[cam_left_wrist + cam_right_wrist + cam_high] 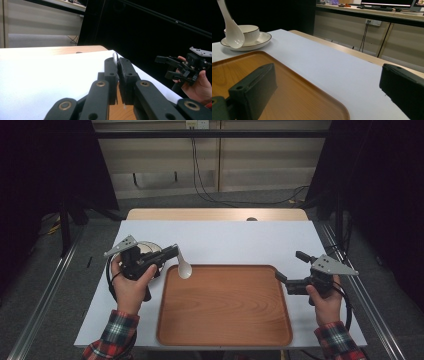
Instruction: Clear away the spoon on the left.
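Spoon [184, 268] hangs pinched in the left tool [172, 253], over the tray's [225, 320] ten-o'clock corner — lifted clear of bowl [249, 31] and saucer [259, 41]. Setting it down is probably left. Right tool [289, 268] waits wide open, empty, at three o'clock.

Left claw [117, 72]: jaws closed on thin white spoon handle [115, 58]
Tabletop [37, 75]: white
Right claw [166, 67]: far right, jaws apart
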### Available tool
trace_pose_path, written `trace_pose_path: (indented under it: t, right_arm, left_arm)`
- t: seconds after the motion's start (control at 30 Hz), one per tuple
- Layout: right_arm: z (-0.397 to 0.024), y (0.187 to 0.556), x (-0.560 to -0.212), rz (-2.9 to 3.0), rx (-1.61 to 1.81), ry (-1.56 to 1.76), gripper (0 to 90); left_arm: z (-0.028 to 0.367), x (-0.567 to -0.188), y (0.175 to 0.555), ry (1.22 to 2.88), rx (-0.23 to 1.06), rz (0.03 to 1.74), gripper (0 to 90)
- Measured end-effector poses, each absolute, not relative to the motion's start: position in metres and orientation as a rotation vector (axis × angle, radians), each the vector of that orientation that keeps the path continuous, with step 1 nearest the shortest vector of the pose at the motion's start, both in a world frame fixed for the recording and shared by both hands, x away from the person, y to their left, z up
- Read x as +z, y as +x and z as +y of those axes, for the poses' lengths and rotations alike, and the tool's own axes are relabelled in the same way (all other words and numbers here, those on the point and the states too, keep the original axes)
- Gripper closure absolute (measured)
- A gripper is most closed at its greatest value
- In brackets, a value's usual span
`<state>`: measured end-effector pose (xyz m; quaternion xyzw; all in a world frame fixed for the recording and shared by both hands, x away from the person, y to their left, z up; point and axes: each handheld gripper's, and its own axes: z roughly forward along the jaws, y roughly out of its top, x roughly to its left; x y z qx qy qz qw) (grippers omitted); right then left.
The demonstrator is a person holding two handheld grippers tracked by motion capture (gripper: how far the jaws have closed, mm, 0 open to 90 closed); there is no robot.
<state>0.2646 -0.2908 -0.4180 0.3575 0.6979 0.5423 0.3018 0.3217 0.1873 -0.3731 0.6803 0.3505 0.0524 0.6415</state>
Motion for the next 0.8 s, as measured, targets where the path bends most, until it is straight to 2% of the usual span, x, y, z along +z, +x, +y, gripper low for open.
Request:
trace_pose_path:
  t: [0.8]
  right_arm:
    - [-0.291,0.263,-0.418,1.861,1.438,0.944,0.8]
  left_arm:
    - [0.174,-0.398,0.313,1.597,0.016,0.775,85.7]
